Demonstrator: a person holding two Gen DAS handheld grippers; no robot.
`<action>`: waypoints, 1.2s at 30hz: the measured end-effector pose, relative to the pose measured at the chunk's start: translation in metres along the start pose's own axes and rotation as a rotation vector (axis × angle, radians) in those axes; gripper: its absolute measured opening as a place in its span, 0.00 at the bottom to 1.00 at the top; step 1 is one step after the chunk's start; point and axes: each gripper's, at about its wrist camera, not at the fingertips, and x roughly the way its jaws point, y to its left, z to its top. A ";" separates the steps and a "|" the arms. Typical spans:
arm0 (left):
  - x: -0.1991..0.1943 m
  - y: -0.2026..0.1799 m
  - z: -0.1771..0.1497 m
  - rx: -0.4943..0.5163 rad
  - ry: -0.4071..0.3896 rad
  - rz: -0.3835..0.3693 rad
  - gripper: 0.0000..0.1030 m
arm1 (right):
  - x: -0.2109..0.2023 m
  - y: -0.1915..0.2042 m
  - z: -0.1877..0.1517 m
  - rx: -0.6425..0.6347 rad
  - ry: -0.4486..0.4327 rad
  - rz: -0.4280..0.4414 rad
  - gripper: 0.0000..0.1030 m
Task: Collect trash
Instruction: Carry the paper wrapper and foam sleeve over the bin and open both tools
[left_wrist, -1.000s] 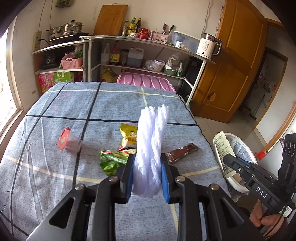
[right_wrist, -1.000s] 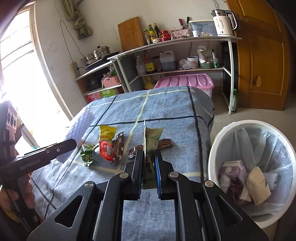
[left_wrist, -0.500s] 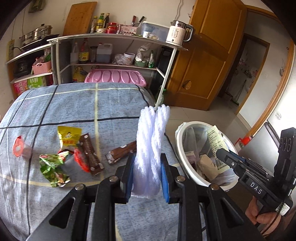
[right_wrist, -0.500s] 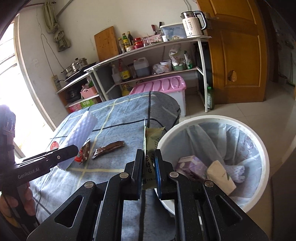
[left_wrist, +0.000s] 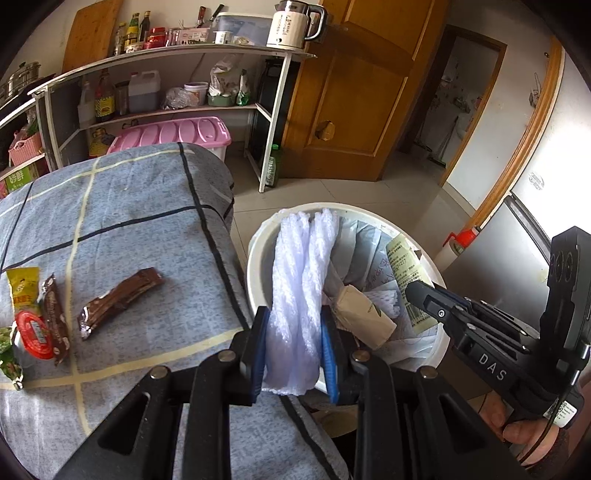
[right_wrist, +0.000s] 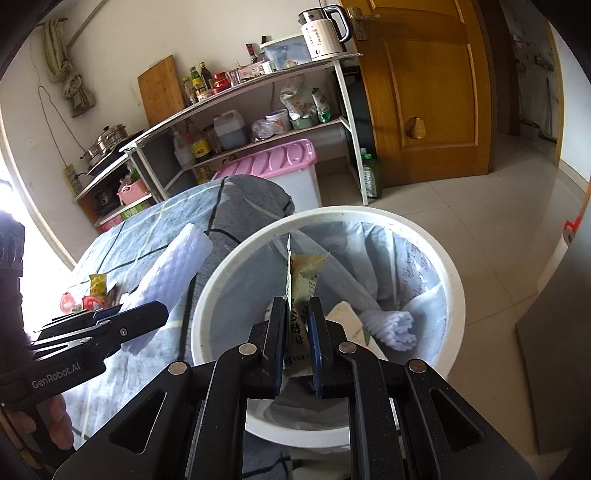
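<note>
Now both grippers over the bin (right_wrist: 207, 295), left gripper (left_wrist: 293, 350) clamping white foam (left_wrist: 299, 280), right gripper (right_wrist: 297, 343) clamping green wrapper (right_wrist: 301, 280), ready to drop

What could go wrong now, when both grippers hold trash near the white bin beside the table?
1. The white foam net in the left gripper seems to hang near the bin's rim, beside the table edge; released here, it might fall outside the bin.
2. The green wrapper in the right gripper is thin and light; it might cling to a pad or drift when released.
3. The grippers are close together and might bump.
</note>
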 end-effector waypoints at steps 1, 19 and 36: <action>0.004 -0.004 -0.001 0.001 0.011 -0.003 0.26 | 0.003 -0.004 0.000 0.005 0.009 -0.006 0.12; 0.048 -0.026 0.001 0.007 0.093 -0.016 0.26 | 0.028 -0.035 0.001 0.025 0.071 -0.064 0.13; 0.019 -0.009 0.001 -0.025 0.035 0.017 0.54 | 0.015 -0.020 0.000 0.016 0.051 -0.049 0.30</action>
